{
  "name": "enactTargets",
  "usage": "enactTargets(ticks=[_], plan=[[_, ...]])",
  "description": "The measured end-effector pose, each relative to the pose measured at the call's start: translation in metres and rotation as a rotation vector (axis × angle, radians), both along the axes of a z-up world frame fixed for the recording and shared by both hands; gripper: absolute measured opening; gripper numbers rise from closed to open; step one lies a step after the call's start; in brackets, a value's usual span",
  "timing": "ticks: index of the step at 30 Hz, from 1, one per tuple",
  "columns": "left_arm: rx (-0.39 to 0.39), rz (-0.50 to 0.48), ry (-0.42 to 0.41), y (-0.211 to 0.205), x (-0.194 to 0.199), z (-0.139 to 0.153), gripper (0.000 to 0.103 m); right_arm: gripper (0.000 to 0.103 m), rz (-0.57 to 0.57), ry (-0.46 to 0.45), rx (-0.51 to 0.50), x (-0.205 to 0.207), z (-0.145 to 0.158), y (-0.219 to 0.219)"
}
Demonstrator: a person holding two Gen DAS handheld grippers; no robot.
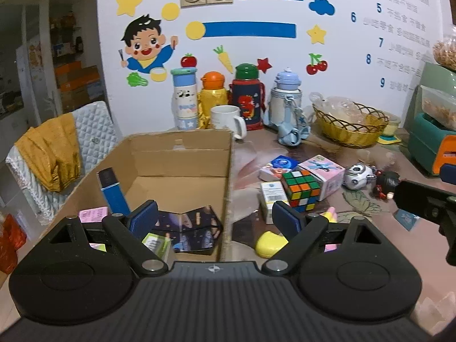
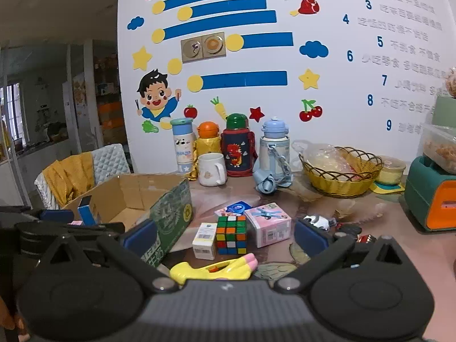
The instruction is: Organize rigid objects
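Note:
An open cardboard box (image 1: 182,142) (image 2: 134,196) stands on the table's left side; inside are a blue box (image 1: 114,193), a dark picture box (image 1: 191,228), a pink box and a green one. My left gripper (image 1: 215,219) is open and empty, straddling the box's right wall. To the right lie a Rubik's cube (image 1: 302,189) (image 2: 231,233), a small white box (image 2: 204,240), a pink box (image 2: 268,223), a flat blue-and-pink box (image 1: 275,166) and a yellow toy (image 2: 213,269). My right gripper (image 2: 225,238) is open and empty, above the yellow toy, facing the cube.
Several bottles (image 2: 238,145) and a white mug (image 2: 212,169) line the wall. A wicker basket (image 2: 340,171), a green and orange appliance (image 2: 430,199), small toy figures (image 1: 359,176) and a chair with a yellow cloth (image 1: 51,154) are around.

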State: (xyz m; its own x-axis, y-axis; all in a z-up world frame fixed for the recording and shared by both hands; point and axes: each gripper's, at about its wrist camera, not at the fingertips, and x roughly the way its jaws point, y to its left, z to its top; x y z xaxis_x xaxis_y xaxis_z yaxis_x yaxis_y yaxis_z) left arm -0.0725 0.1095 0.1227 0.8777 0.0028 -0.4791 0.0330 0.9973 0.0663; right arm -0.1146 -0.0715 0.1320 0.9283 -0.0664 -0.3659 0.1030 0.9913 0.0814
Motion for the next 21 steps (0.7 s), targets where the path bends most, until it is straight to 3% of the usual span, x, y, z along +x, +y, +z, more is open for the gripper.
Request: enactTargets(ticks=[21], plan=[[-0.010,-0.114,0.017,-0.035,0.004,-0.009,0.103,0.102,-0.095,0.004,-0.006,-0.007,0.001,-0.044]])
